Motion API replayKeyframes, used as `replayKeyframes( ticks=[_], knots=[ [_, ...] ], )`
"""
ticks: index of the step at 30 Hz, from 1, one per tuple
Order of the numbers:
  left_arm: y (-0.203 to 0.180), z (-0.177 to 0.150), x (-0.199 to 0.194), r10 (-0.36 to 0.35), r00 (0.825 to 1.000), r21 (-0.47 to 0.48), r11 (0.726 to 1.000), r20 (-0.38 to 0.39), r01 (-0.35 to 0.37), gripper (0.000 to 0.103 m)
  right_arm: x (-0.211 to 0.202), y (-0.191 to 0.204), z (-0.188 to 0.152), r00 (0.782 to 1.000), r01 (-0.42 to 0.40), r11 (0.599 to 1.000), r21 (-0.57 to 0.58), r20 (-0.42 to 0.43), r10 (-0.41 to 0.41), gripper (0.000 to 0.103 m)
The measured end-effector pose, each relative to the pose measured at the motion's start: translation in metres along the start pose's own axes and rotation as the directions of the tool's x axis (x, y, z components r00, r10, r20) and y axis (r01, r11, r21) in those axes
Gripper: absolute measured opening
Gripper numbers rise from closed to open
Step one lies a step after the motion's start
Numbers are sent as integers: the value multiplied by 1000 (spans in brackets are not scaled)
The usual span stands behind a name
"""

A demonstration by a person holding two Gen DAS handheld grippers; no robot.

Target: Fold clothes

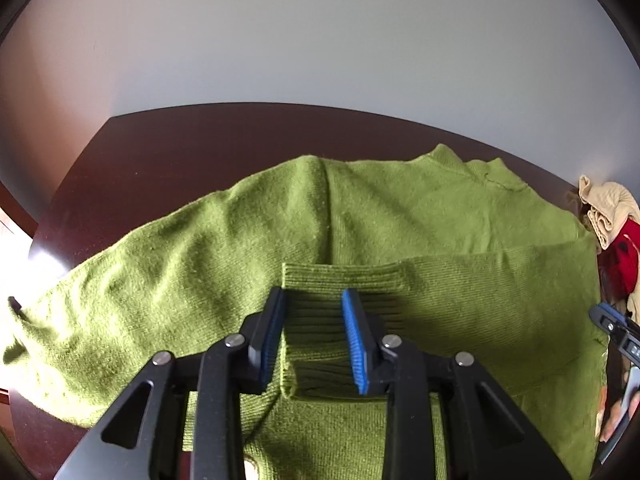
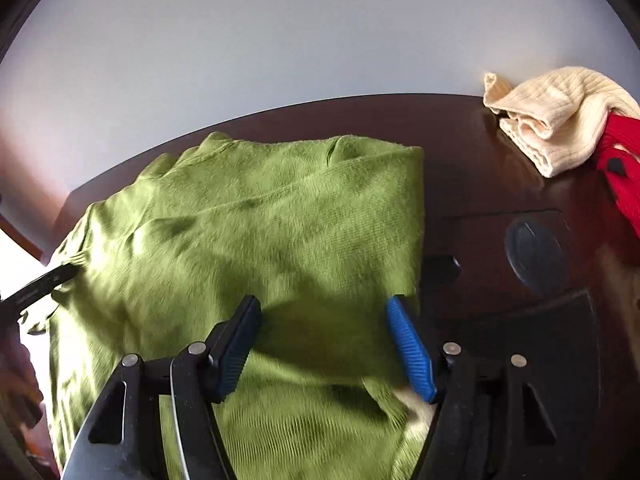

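Your green knit sweater (image 1: 240, 232) lies spread on the dark brown wooden table (image 1: 168, 148), and it covers most of the table in both wrist views. One sleeve is folded across the body, so its ribbed cuff (image 1: 340, 280) rests on top of the sweater, in the middle of the left wrist view.

Your left gripper (image 1: 316, 332) points down at this cuff. Its jaws are parted only a little, and the ribbed cuff passes between the two blue pads. The cloth looks slack there and the pads do not seem to press it, so I read this gripper as released, with the cuff between the fingers.

Your right gripper (image 2: 324, 340) hangs over the right part of the sweater, near its folded right edge (image 2: 418, 216). Its jaws stand wide apart and nothing is held between them; the green cloth below is only under the fingers. This view is a little blurred.

To the right of the sweater, well apart from it, a cream ribbed garment (image 2: 548, 120) lies bunched near the far edge of the table, and a red garment (image 2: 624, 168) touches it. A dark oval object (image 2: 534, 256) lies on the table beside the sweater's right edge; I cannot tell what it is
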State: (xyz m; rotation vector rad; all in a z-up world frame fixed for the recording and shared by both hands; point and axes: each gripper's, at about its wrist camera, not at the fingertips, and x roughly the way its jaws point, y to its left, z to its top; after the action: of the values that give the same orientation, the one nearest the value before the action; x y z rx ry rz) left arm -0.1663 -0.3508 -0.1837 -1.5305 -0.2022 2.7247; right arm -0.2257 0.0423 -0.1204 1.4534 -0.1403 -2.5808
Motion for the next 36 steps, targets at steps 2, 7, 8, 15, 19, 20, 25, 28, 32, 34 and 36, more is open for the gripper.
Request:
replayKeyframes(
  ticks=[2, 7, 8, 15, 19, 20, 25, 28, 32, 34, 36],
  knots=[
    [3, 2, 2, -7, 1000, -12, 1000, -4, 7, 32, -11, -12, -8, 1000, 8, 999, 36, -16, -7, 69],
    [11, 7, 4, -42, 999, -60, 997, -13, 41, 38, -46, -16, -21, 999, 3, 998, 69, 47, -6, 69],
    [11, 8, 4, -52, 999, -82, 995, -15, 50, 38, -49, -8, -18, 998, 0, 999, 37, 61, -2, 70],
    [74, -6, -59, -63, 995, -215, 974, 72, 77, 42, -48, 66, 7, 995, -88, 988, -131, 37, 93, 70],
    [173, -44, -109, -10, 992, -417, 907, 122, 60, 65, -50, 125, 16, 983, -171, 954, -247, 21, 181, 71],
    [199, -58, -118, 14, 993, -471, 881, 121, 45, 68, -46, 145, 15, 979, -196, 942, -271, 2, 204, 71],
    [311, -120, -141, 95, 993, -688, 726, 67, -23, 87, -30, 255, 0, 934, -356, 851, -388, -122, 335, 71],
    [370, -155, -136, -3, 994, -817, 570, 109, 91, 89, -26, 316, -10, 915, -403, 788, -466, -183, 359, 71],
    [424, -185, -113, -110, 978, -901, 381, 179, 207, 91, -22, 372, -20, 921, -388, 734, -557, -215, 323, 71],
    [439, -193, -92, -171, 966, -925, 298, 192, 236, 91, -19, 388, -22, 928, -372, 729, -575, -226, 295, 71],
    [443, -197, -67, -262, 939, -937, 209, 222, 280, 92, -15, 401, -24, 936, -352, 730, -586, -233, 264, 71]
  ],
)
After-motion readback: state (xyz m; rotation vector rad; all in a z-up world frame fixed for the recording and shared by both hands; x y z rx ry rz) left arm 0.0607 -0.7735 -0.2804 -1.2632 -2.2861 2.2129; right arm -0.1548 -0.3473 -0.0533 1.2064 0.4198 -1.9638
